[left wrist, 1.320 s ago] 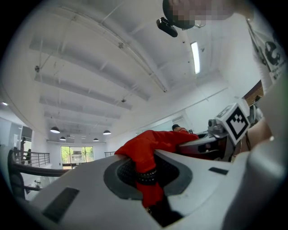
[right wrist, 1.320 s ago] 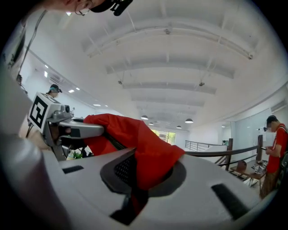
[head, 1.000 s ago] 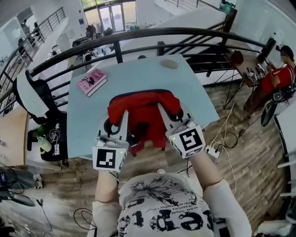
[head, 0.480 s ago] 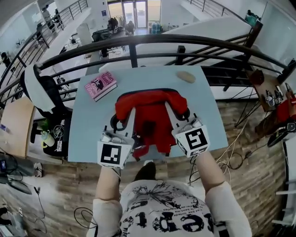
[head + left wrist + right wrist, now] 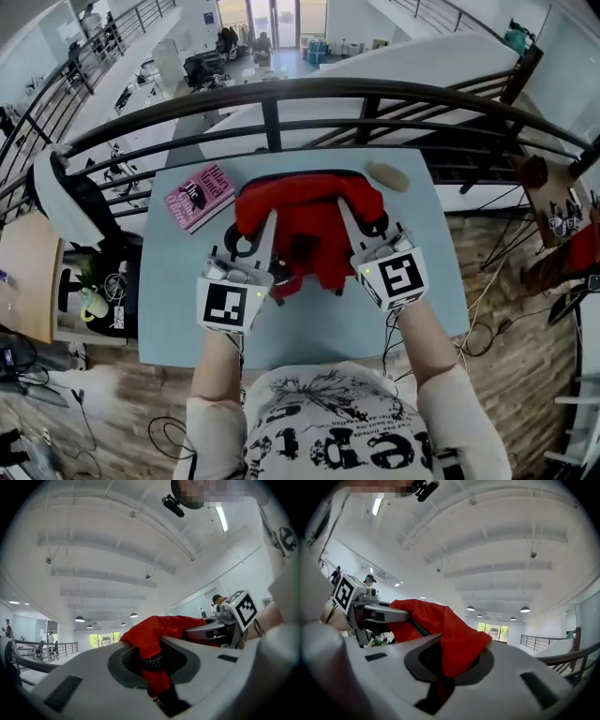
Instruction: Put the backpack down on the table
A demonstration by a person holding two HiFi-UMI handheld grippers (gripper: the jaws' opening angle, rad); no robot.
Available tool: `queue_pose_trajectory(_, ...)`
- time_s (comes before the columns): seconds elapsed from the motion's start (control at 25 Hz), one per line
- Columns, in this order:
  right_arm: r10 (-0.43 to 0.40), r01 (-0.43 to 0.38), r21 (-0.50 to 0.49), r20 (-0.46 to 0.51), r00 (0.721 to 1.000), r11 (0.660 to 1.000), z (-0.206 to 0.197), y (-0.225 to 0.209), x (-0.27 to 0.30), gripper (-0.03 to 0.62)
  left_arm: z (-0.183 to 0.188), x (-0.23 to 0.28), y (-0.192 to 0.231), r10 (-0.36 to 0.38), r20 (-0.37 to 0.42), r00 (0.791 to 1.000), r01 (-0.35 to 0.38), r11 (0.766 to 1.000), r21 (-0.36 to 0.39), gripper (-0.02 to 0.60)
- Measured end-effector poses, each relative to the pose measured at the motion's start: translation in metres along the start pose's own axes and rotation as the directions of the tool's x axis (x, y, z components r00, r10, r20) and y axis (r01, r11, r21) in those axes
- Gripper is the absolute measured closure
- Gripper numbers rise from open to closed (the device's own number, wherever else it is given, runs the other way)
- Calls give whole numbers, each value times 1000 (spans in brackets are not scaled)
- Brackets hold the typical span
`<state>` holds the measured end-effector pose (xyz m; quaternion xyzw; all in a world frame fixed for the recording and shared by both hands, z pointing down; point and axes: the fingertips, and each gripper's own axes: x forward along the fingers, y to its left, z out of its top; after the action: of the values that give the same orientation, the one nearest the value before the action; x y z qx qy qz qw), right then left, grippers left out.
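While the left hand-held gripper [image 5: 268,221] and right hand-held gripper [image 5: 345,208] pinched the backpack [image 5: 306,225] over the desk [image 5: 319,330] mid-frame, set-down and release remained.

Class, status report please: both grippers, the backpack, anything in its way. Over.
Left hand-held gripper, right hand-held gripper: both shut on red backpack. Backpack over table, contact unclear. Pink book, tan object flank it.
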<state>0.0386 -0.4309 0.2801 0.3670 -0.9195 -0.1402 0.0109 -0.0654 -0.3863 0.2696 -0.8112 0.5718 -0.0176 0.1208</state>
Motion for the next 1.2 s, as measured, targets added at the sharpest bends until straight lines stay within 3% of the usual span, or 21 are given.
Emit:
queue_pose_trajectory(0.48,-6,9,59,-43,999,998,-63,-64,119,568,-59,114,76,-8,5,1000,8,1000,-13,532)
queue_pose_trajectory(0.6,5,0,76,-61,998,997,-81,-66,130,566,-78,122,79,-19,-51,998,17,998,-56,532)
queue_pose_trajectory(0.84,48,-29,132,-136,990,991,-130,-58,133,559,-131,125,76,-12,-83,997,6,997,-78,532)
queue_pose_trajectory(1.2,70,-32,205,-183,981,978,-156,-39,96,542,-152,101,44,-80,-122,989,60,985,-162,531)
